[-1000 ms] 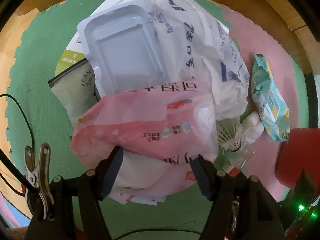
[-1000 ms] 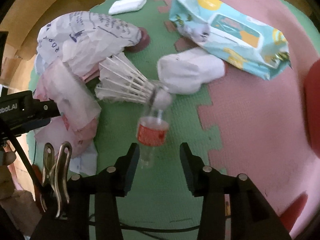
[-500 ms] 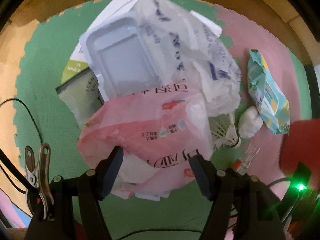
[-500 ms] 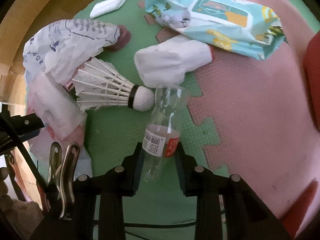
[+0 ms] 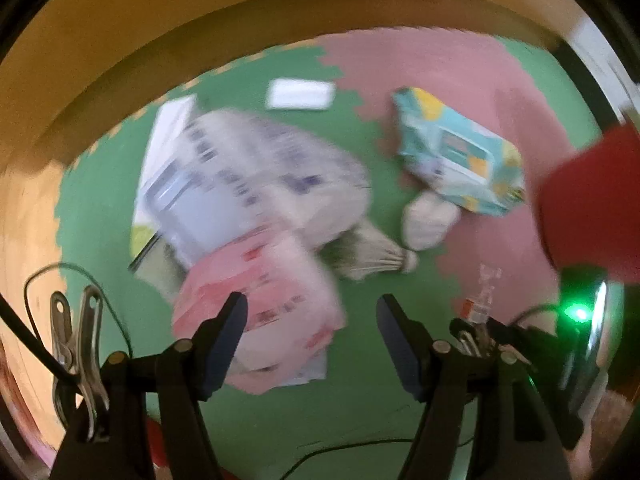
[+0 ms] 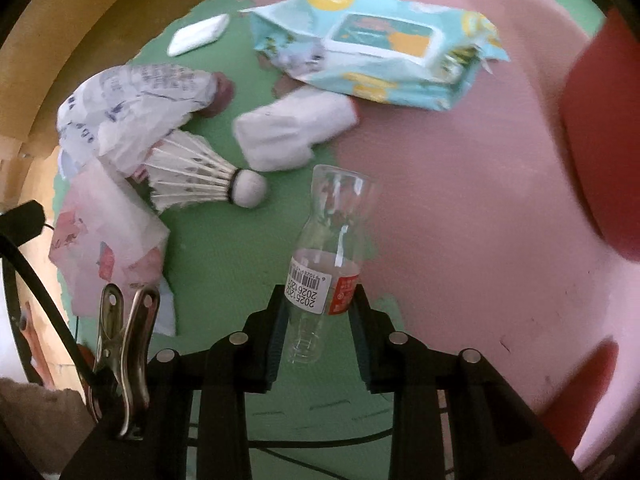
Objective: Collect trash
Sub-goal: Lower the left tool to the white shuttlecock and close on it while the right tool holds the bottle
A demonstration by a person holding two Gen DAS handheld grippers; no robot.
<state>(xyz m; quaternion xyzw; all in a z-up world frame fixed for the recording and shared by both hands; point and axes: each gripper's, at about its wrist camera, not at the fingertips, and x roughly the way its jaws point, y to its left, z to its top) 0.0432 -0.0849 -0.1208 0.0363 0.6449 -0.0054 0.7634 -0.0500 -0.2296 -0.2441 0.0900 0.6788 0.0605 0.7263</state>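
My right gripper [image 6: 318,300] is shut on a clear plastic bottle [image 6: 332,240], with the pads pressing on its red and white label. The bottle's wide end points away from me over the mat. My left gripper [image 5: 312,312] hangs open above the trash pile with nothing between its pads. The left wrist view is blurred. Below it lie a pink plastic bag [image 5: 272,292], a white printed bag [image 5: 272,172] and a clear plastic tray [image 5: 188,200]. The pink bag's edge sits behind my left finger. The bottle [image 5: 480,296] shows at the lower right there.
A shuttlecock [image 6: 200,176], a white sock [image 6: 292,132], a teal wipes pack [image 6: 380,44] and a small white packet [image 6: 198,34] lie on the green and pink foam mat [image 6: 224,260]. A red object [image 6: 608,140] stands at the right. Wooden floor borders the mat.
The right jaws closed on the bottle and hold it off the shuttlecock. The left gripper rose and rolled away from the pile, which stayed on the mat.
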